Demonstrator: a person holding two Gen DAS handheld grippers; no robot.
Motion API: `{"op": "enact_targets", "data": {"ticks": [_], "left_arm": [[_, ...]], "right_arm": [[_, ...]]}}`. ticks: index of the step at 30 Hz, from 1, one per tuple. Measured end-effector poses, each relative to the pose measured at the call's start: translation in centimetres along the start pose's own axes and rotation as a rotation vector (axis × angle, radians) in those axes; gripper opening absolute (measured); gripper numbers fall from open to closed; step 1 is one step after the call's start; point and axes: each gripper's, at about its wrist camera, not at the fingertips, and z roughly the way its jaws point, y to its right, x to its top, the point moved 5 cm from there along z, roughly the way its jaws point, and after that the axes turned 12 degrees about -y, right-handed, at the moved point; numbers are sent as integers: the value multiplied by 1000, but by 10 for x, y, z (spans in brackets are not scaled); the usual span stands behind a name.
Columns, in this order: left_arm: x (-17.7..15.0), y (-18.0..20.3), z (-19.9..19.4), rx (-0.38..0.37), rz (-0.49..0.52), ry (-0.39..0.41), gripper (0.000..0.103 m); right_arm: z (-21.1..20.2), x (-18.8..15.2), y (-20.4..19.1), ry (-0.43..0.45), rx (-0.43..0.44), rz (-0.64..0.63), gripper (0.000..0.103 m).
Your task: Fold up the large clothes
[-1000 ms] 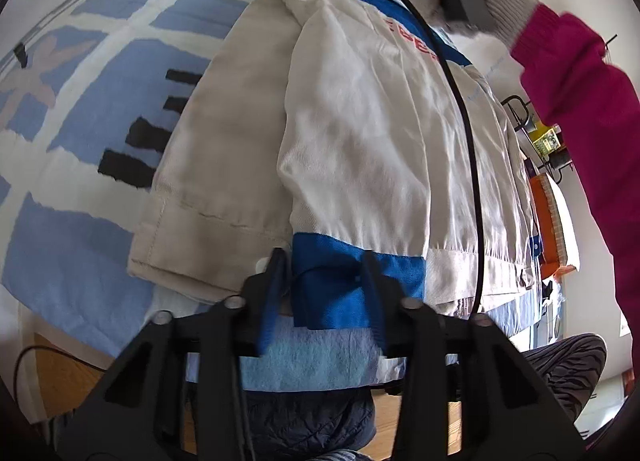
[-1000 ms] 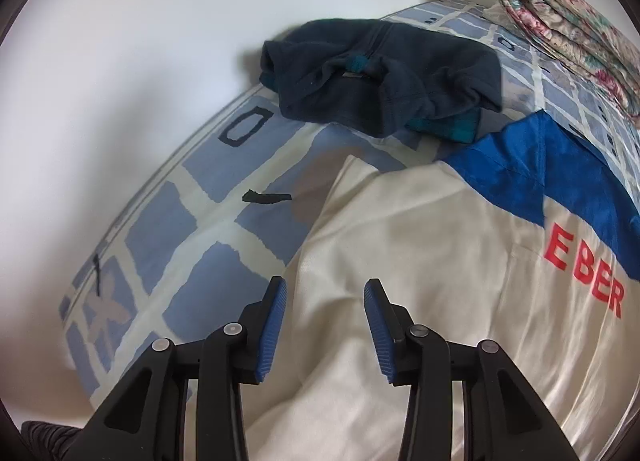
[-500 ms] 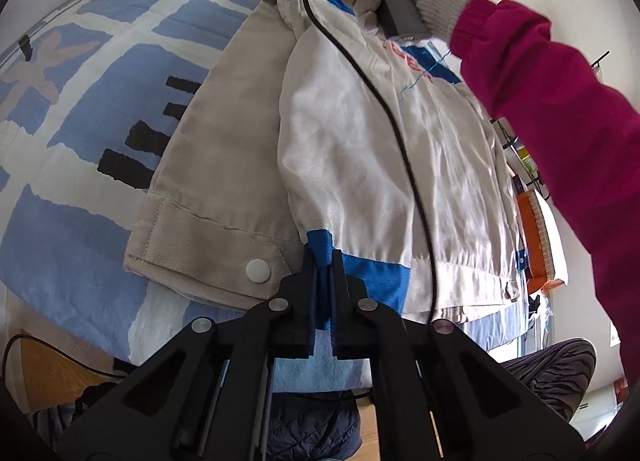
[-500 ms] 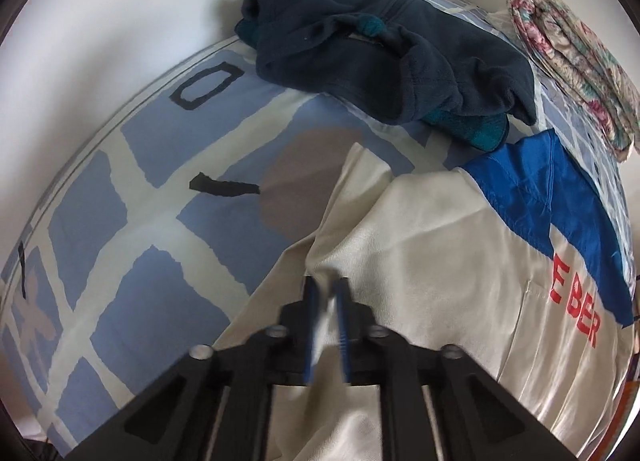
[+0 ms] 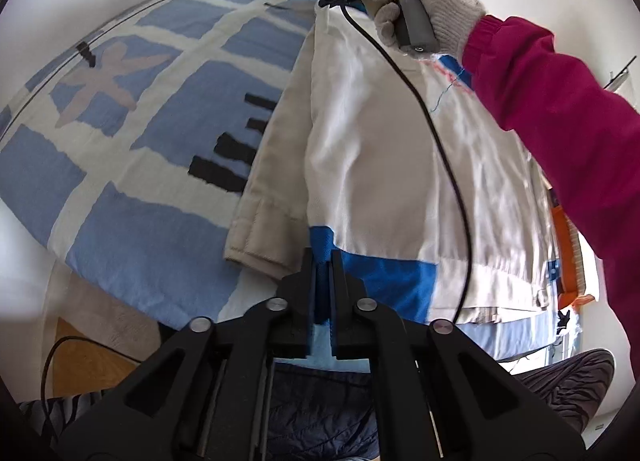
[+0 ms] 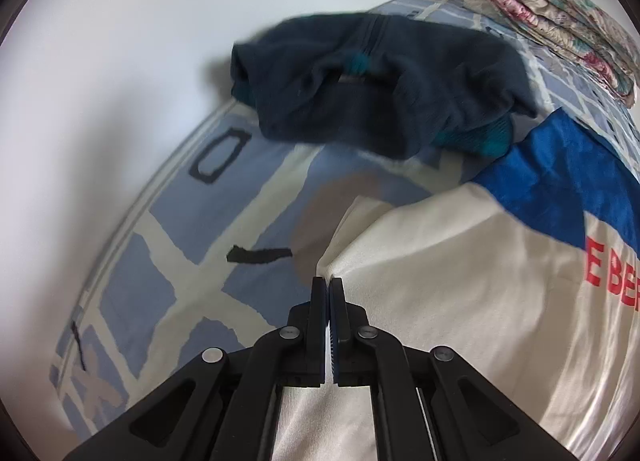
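Both claws, apart a second ago, have closed onto cloth.

Left wrist view: the left gripper (image 5: 323,257) is clamped on the blue hem corner of the cream jacket (image 5: 384,149), which lies flat on the blue checked bedspread (image 5: 132,189). One side panel is already folded inward.

Right wrist view: the right gripper (image 6: 327,287) pinches the jacket's upper folded edge beside the dark sweater (image 6: 380,93). Most folding seems still ahead.

The left wrist view looks steeply down from the bed's (image 5: 132,197) near edge, close over the jacket's (image 5: 380,165) hem. The right wrist view looks down near its far end, toward the wall. Both share the jacket (image 6: 460,301) (and bedspread).
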Motion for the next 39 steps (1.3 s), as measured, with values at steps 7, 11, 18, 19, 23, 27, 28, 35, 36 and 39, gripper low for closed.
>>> {"op": "enact_targets", "data": {"ticks": [7,11,18,19,23,27,28,35,36,39], "left_arm": [[2,-26,-27,6,-76,99,30],[10,-34,-34,-25,-108,111,31],[19,-40,-19,-98,-119,25,49],[19,-43,-16,-122,-132,12,49],[26,-55,-6,-210,-193,-32,49],[33,-54,8,-237,-202,-58,49],[35,-53,12,-228,-198,-65,49],[36,-46,20,-189,-156,-67,49],[35,-47,20,-191,-158,-66,49],[32,-46,18,-201,-162,-61,49]], "right_arm": [[-23,-36,22,38,64,-13,29],[-59,-106,28,45,80,-83,30],[-70,-255,4,-68,128,-178,30],[-70,-272,-3,-75,130,-197,30],[-67,-319,-29,-53,48,-314,30],[-43,-328,-34,-91,-2,-307,30],[-39,-330,-34,-87,-6,-300,31],[-65,-338,-34,-38,60,-250,32],[-68,-340,-35,-32,66,-251,32],[-69,-345,-33,-42,87,-223,32]]}}
